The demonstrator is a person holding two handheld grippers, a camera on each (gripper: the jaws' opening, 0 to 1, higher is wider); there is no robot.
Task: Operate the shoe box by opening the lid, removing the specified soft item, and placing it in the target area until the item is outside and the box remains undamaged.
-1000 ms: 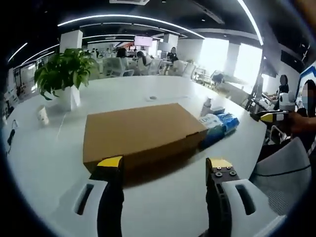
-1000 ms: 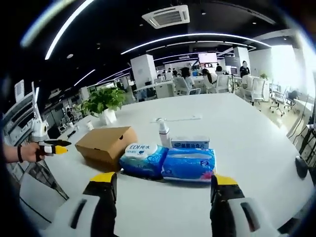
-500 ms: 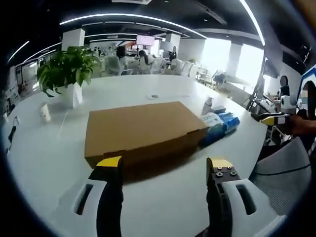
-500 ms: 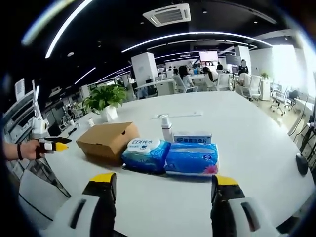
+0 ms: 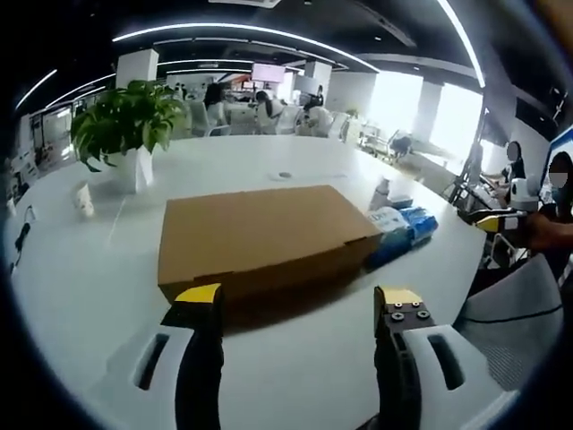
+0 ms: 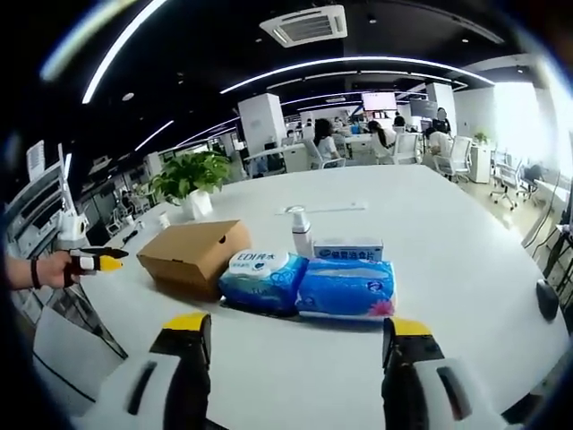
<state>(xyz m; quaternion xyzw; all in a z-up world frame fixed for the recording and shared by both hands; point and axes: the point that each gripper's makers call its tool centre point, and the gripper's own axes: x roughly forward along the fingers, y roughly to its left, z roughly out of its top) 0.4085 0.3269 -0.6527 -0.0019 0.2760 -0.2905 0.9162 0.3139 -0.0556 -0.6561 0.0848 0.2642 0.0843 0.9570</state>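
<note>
Cardboard, brown and plain: the box (image 5: 264, 237) lies flat on the white table (image 5: 89, 296) with its lid down, right in front of your left gripper (image 5: 300, 300). Over the last second it has swelled a little in the left gripper view and slid slightly right, and the plant (image 5: 125, 121) has drifted with it. That is your hand creeping forward, not the box moving. The box has stayed where it was and the lid is not yet touched.

Your left jaws stand wide apart and hold nothing, their yellow tips just short of the near edge of the box. In the right gripper view, your right gripper (image 6: 300, 331) is likewise spread and empty, well back from the two blue packs (image 6: 309, 287) that sit just beside the box (image 6: 192, 255). A pump bottle (image 6: 302, 231) and a small carton (image 6: 347, 250) stand behind the packs. That view has barely changed since half a second ago, so your right hand is more or less holding station.

For the task, this looks like the approach only: nothing is opened and nothing is out. The soft item is presumably inside the shut box, so you cannot see it. Next you'd need a jaw under the front lip of the lid, lifted gently so the cardboard doesn't crease.
</note>
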